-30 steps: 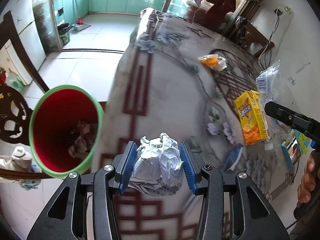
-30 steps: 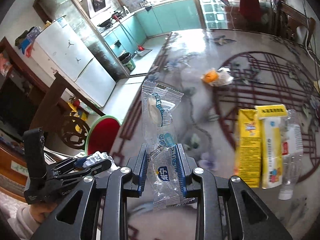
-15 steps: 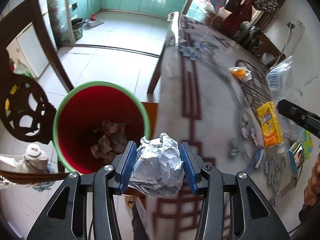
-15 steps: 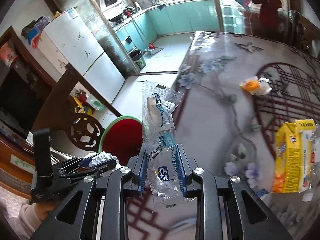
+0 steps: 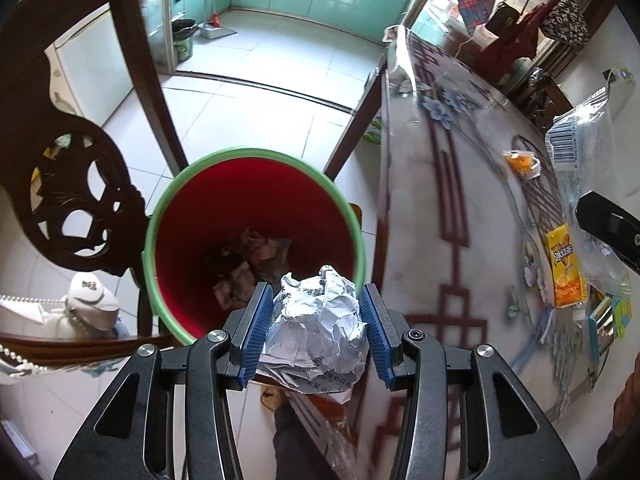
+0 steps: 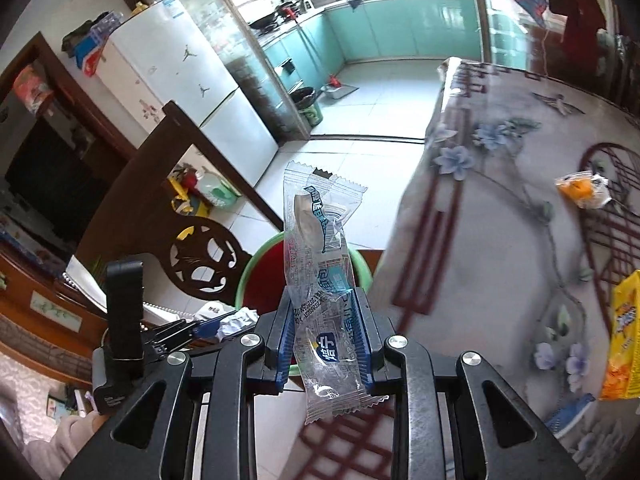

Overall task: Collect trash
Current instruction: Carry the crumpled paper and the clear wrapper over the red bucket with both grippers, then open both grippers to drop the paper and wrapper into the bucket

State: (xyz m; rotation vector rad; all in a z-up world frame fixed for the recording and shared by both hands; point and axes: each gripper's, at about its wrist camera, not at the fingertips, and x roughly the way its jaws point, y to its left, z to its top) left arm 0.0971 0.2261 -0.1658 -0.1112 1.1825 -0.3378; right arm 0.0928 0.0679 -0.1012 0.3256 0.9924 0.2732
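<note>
My left gripper [image 5: 316,316] is shut on a crumpled white paper ball [image 5: 318,330], held over the near rim of a red bin with a green rim [image 5: 192,184]. Crumpled trash lies at the bin's bottom. My right gripper [image 6: 323,322] is shut on a clear plastic wrapper with blue print [image 6: 320,248] that stands upright between the pads, with the bin [image 6: 250,276] behind it. The left gripper [image 6: 200,326] with its paper ball [image 6: 236,318] shows at the lower left of the right wrist view.
A dark carved wooden chair [image 5: 76,196] stands left of the bin. The patterned table [image 5: 460,184] on the right carries a yellow juice carton [image 5: 564,268], an orange snack wrapper [image 5: 520,162] and a clear plastic bag [image 5: 588,152]. White floor tiles lie beyond.
Both grippers have swung left, off the table toward the bin. The bin now sits straight ahead of the left gripper, with the paper ball over its rim. Both grips are unchanged.
</note>
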